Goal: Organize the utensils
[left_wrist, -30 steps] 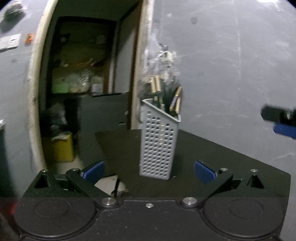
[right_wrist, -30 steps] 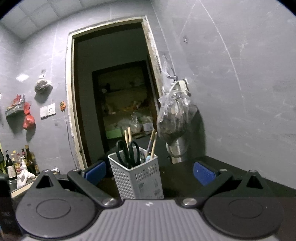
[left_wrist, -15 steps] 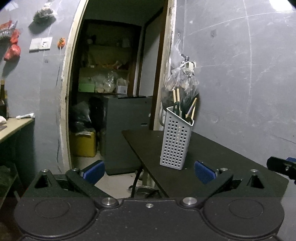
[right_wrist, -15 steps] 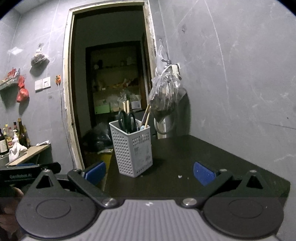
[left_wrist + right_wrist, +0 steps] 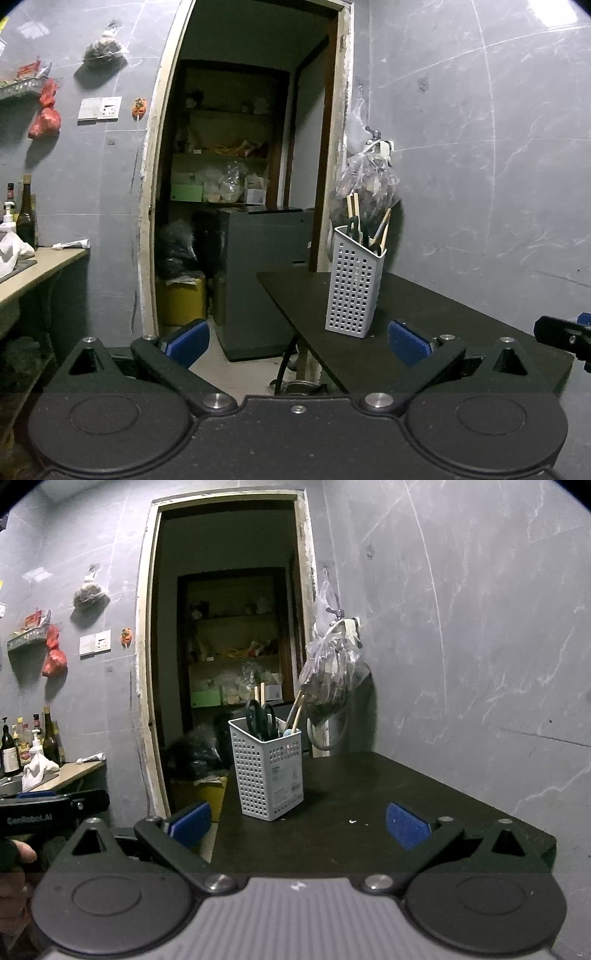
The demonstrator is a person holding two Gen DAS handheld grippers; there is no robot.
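Utensil holder upright on dark counter, both tools spread wide and empty.

Grey tiled wall (image 5: 461, 646) behind and right, open doorway (image 5: 229, 627) to storage room at back. Dark counter (image 5: 369, 805) bare apart from holder near its far left corner. Plastic bag (image 5: 332, 679) hanging on wall hook just behind holder. White perforated utensil holder (image 5: 266, 771) standing straight, loaded with black-handled scissors (image 5: 261, 718), wooden chopsticks (image 5: 352, 211), light-handled utensils leaning right. Left tool (image 5: 297, 338) well short of holder, blue pads far apart, nothing between. Right tool (image 5: 297, 821) same: wide gap, gripping nothing, holder centred ahead.
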